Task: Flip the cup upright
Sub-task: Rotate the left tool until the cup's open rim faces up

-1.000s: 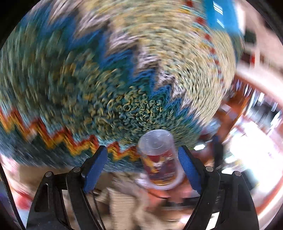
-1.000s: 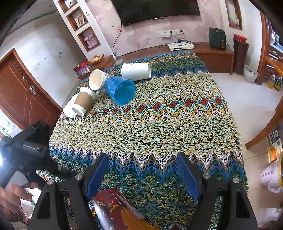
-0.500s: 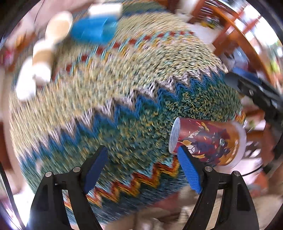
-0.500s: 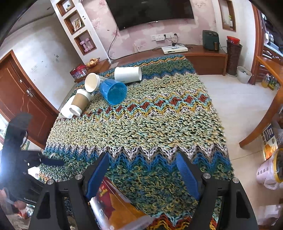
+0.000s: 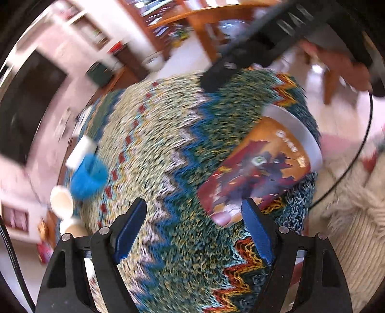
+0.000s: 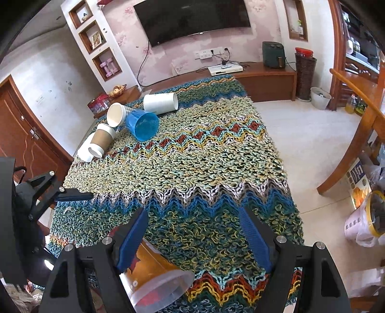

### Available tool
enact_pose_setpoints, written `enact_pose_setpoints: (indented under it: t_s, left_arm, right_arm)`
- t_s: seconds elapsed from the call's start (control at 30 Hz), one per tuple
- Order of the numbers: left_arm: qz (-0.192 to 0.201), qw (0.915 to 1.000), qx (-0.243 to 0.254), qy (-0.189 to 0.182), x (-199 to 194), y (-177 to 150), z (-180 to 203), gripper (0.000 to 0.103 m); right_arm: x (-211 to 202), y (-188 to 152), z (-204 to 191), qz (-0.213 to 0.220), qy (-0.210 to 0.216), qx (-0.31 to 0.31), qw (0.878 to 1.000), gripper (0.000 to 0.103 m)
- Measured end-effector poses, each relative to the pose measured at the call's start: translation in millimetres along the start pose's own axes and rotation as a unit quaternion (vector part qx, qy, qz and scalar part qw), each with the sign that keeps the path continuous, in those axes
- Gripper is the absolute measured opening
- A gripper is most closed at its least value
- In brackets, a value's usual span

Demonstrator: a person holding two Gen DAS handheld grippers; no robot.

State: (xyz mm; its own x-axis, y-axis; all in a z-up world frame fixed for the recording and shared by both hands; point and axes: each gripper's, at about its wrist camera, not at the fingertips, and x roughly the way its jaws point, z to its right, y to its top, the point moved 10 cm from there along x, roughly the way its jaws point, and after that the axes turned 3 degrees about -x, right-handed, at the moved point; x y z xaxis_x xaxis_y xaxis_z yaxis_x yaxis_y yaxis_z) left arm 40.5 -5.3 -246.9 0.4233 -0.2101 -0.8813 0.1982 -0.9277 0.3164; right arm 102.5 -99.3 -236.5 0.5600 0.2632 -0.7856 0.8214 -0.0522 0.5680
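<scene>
1. While your left gripper sits spread wide with nothing between its pads, the printed cup lies on its side on the knitted blanket, just off the right pad.
2. Your right gripper is spread too, with the cup's rim by its left finger.
3. Far corner: blue cup, paper cups.

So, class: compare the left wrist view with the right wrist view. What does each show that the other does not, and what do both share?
Only the left wrist view shows the printed cup's whole side, lying tipped on the blanket, and the right gripper's black body. Only the right wrist view shows the cup's open rim, the brown paper cup, the television sharply and the left gripper from outside. Both share the cup, the blanket, the blue cup and the white cup. Both grippers stand open; the right gripper holds nothing.
</scene>
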Motion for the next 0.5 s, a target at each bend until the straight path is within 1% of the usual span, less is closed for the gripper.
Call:
enact_pose_setpoints:
  t_s: [0.17,0.3,0.43,0.5]
  left_arm:
    - [0.010,0.9972,0.073,-0.009,10,14,18,0.083]
    - [0.005,0.9924,0.123,0.003,15,22,26,0.083]
    - [0.000,0.9875,0.158,0.009,20,30,32,0.084]
    - [-0.003,0.9835,0.180,0.015,22,34,35,0.084]
  right_arm:
    - [-1,-5,11,0.000,0.001,0.022,1.000,0.079]
    - [0,-8,20,-0.001,0.003,0.039,0.999,0.079]
    - [2,-10,29,-0.002,0.005,0.060,0.998,0.079]
    - [4,-11,34,-0.002,0.007,0.074,0.997,0.079]
